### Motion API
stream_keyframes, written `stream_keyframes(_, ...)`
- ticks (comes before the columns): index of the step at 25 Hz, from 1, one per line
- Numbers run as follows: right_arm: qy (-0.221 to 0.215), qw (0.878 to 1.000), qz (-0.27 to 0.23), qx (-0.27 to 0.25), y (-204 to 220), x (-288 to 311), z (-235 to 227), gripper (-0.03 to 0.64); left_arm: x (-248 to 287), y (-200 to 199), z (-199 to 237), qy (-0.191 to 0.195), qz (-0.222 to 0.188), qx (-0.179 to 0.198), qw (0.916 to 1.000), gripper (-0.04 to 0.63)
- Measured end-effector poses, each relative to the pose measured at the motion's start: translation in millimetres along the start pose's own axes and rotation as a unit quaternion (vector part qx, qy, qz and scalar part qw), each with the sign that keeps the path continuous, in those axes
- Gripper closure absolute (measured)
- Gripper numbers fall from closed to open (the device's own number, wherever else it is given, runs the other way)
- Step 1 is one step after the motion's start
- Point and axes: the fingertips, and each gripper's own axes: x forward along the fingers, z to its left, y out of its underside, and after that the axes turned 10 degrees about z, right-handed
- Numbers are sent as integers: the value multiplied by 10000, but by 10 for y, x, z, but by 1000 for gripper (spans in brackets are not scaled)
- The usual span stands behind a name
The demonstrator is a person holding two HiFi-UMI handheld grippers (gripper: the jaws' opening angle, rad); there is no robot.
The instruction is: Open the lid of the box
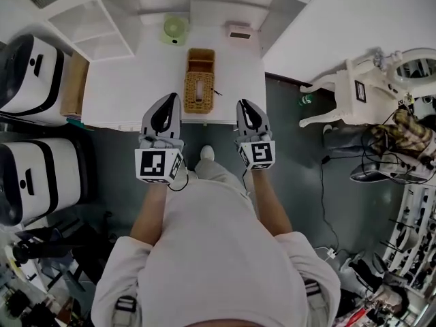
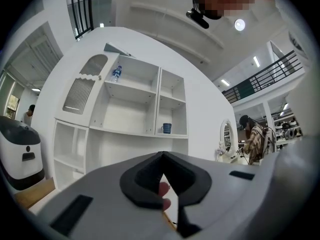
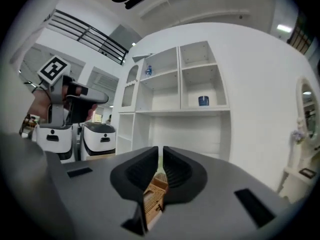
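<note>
A woven wicker box (image 1: 199,82) stands on the white table (image 1: 122,87), near its front edge and between my two grippers. Its top has a slot, and the far end looks darker; I cannot tell whether the lid is raised. My left gripper (image 1: 171,97) hovers just left of the box, with its jaws shut and nothing in them. My right gripper (image 1: 244,102) hovers just right of it, also shut and empty. In the right gripper view the box (image 3: 154,196) shows through the slit below the closed jaws of the right gripper (image 3: 161,148). The left gripper (image 2: 162,154) points up at the shelves.
A green fan (image 1: 174,29) and a small white device (image 1: 239,32) sit at the table's far end. White shelves (image 2: 145,109) hold a blue cup (image 2: 167,128) and a bottle (image 2: 116,73). White machines (image 1: 30,77) stand left, a white chair (image 1: 347,90) right.
</note>
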Motion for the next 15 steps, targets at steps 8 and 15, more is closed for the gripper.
stream_keyframes(8,-1755,9826,513,-328,932,789,-178,484,426,264,97,-167,37,-12,9999,599)
stream_keyframes(15,-3275,9382,685,-883,1898,1304,12,422,720,1008,298,-135,-107,28,9998,600)
